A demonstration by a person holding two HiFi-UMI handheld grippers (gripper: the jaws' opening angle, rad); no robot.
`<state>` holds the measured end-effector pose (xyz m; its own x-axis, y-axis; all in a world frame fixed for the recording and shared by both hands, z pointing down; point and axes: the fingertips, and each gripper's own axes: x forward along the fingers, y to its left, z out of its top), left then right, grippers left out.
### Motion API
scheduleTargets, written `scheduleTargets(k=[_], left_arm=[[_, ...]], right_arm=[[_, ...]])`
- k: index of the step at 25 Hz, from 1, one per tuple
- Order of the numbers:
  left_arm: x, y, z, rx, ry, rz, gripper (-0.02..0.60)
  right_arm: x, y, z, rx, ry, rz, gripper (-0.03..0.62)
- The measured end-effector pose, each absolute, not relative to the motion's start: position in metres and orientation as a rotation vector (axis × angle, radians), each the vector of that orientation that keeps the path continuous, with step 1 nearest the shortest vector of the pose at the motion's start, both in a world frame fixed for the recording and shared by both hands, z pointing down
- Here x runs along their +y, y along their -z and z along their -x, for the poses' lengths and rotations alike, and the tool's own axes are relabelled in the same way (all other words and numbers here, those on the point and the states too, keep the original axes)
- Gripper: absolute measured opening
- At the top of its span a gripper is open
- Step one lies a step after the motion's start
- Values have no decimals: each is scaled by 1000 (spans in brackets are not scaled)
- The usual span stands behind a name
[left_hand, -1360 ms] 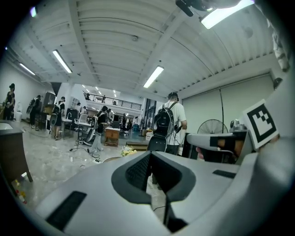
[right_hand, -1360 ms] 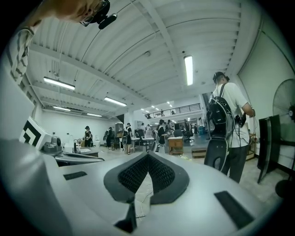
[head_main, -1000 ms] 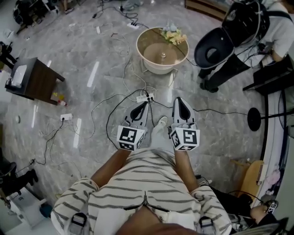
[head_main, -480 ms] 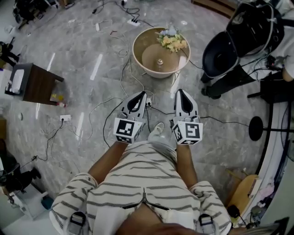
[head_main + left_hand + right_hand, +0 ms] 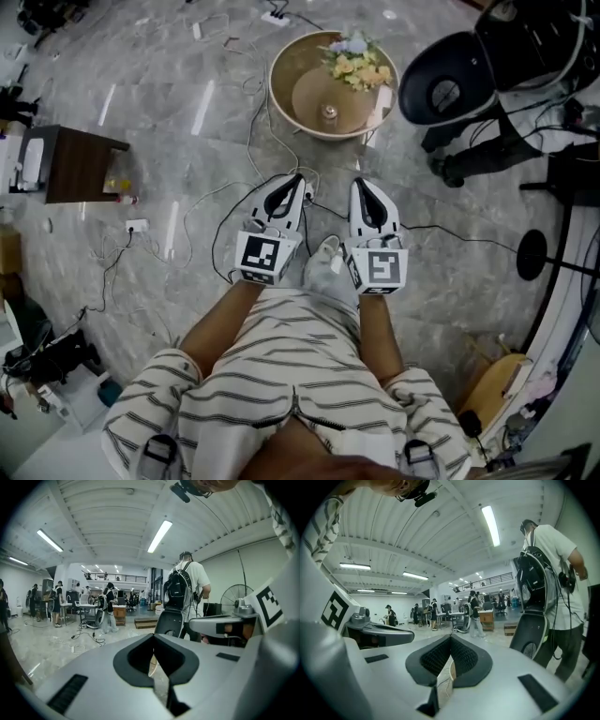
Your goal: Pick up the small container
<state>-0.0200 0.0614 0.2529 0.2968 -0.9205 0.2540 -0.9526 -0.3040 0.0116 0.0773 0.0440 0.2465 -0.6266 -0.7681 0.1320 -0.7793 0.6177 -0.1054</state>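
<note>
Left gripper view first: the left gripper (image 5: 153,636) has its jaws pressed right together, tips meeting, nothing between them. Right gripper view tells the same story, with the right gripper (image 5: 451,637) closed tip to tip and empty; only a sliver of floor and a pale rim shows through the slit.

Up to the head view: both grippers sit side by side at the person's waist, level, noses aimed at 12 o'clock, a light shoe (image 5: 326,258) between them. The small container (image 5: 329,113) is at 12 o'clock, well apart from both grippers, standing near the middle of a round table (image 5: 281,89). A bunch of flowers (image 5: 354,64) lies at that table's 1 o'clock edge.

Underfoot, a glossy grey marble floor (image 5: 178,84) strewn with cables and a white power strip (image 5: 137,225) at 9 o'clock. A dark wooden side table (image 5: 80,167) stands out at 10 o'clock, a black chair (image 5: 448,89) at 2 o'clock.

The room is a big open hall with strip lights (image 5: 159,536) overhead; a person with a backpack (image 5: 185,585) stands close by, others are at desks far back.
</note>
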Motion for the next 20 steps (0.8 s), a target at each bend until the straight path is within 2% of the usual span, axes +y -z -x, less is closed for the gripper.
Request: scheduleTargets(k=[4, 20], left_arm=[[42, -273, 31, -1707, -331, -2401, -2], [-83, -421, 70, -1468, -482, -2398, -2]], right_arm=[[38, -263, -65, -2708, -187, -1316, 9], [-64, -384, -17, -2550, -434, -1528, 9]])
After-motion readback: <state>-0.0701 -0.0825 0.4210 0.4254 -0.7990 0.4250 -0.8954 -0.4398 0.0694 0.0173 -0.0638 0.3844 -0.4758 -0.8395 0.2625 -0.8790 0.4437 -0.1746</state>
